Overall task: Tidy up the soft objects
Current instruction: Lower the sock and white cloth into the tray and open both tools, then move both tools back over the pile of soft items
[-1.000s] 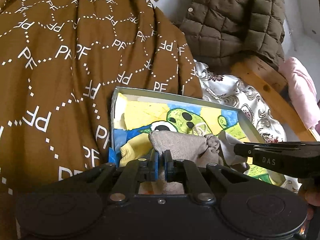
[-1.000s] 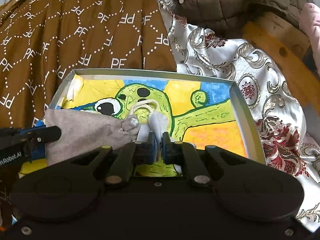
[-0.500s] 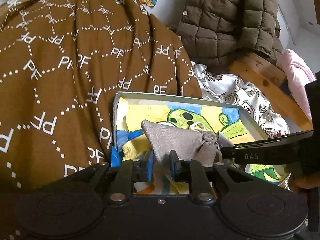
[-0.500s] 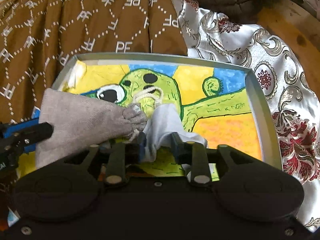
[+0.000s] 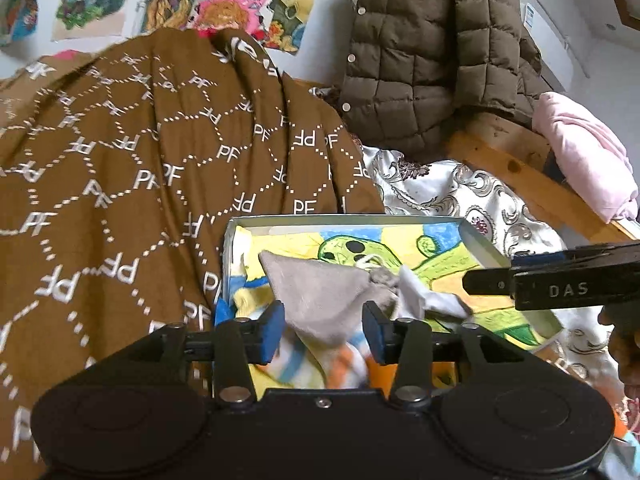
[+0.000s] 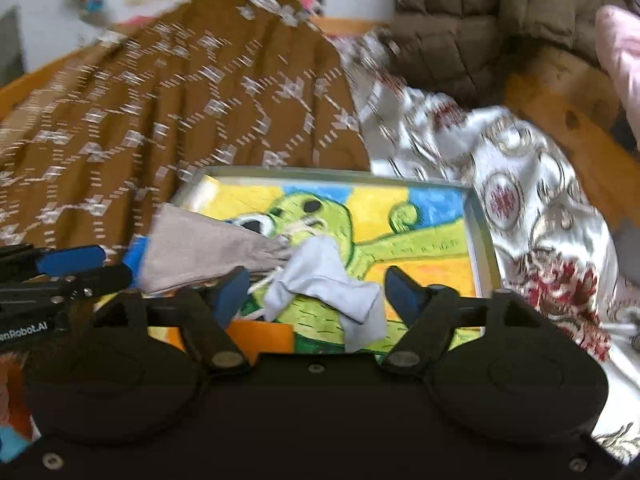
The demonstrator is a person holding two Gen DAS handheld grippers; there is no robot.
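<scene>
Brown blanket (image 5: pixel 152 184) on the left w/ white "PF" letters all over it. Next to it sits a flat tray (image 5: pixel 478 236) w/ a drawing of a green cartoon guy on yellow & blue inside. In the tray lies a gray cloth bag (image 5: pixel 320 296), and a white sock (image 6: pixel 324 280) lies just to its right, touching the bag's tied end w/ its string. Both rest on the drawing, near the tray's front.

Left gripper (image 5: pixel 323 330) has its blue pads spread apart, one on each side of the bag's near corner, not pinching it. Right gripper (image 6: pixel 316 294) is spread wide too, pads on both sides of the sock, not squeezing.

Right gripper's side reads "DAS". Left gripper's side reads "nRobot.AI", the start cut off.

Far right: shiny flowery sheet (image 5: pixel 460 196), puffy brown jacket (image 5: pixel 432 48), pink cloth (image 5: pixel 588 152).
</scene>
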